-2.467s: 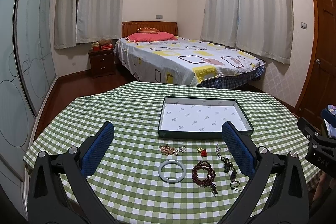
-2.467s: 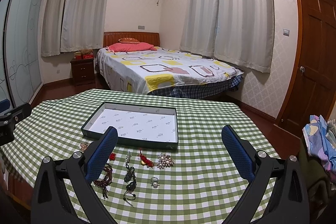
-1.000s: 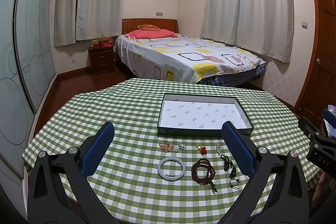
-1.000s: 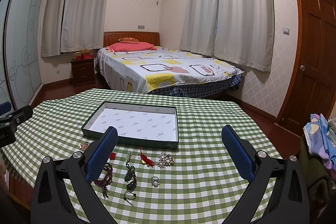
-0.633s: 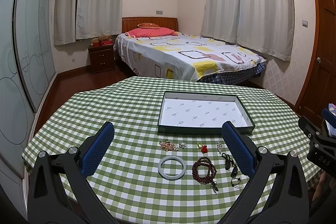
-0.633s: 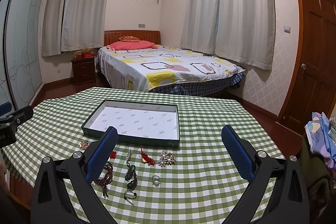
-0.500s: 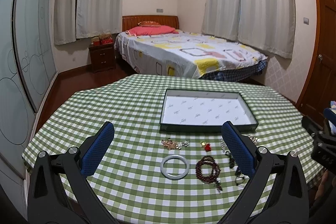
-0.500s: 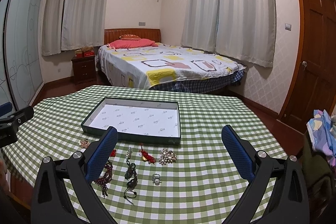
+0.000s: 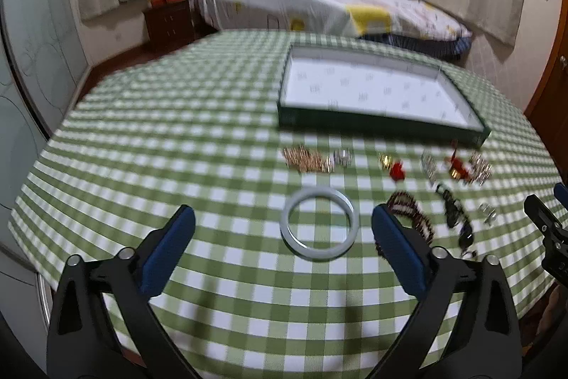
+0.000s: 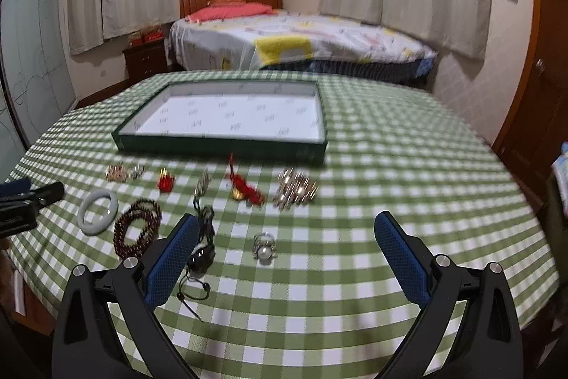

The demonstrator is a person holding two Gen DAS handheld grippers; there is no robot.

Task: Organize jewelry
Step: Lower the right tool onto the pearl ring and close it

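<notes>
A shallow green tray [image 9: 376, 122] with a white lining stands on the checked table; it also shows in the right wrist view [image 10: 220, 149]. Jewelry lies in front of it. A pale jade bangle [image 9: 317, 228] lies just ahead of my open, empty left gripper [image 9: 284, 222]. A dark red bead bracelet [image 9: 408, 212] lies right of it. My right gripper [image 10: 287, 229] is open and empty above a pearl ring [image 10: 264, 247]. A red knot charm [image 10: 245, 190], a crystal brooch [image 10: 294, 189], a black cord pendant [image 10: 203, 249], the beads [image 10: 136, 229] and the bangle [image 10: 97, 212] lie around it.
The green checked tablecloth [image 10: 390, 201] covers a round table. A bed [image 10: 301, 41] stands beyond it, a wooden door [image 10: 539, 59] at the right, a nightstand [image 9: 167, 23] at the back. The other gripper's body shows at each view's edge [image 10: 21, 201].
Both grippers have moved forward and down toward the table; the jewelry and tray appear larger and closer. Both views are motion-blurred. Both stay open and empty.
</notes>
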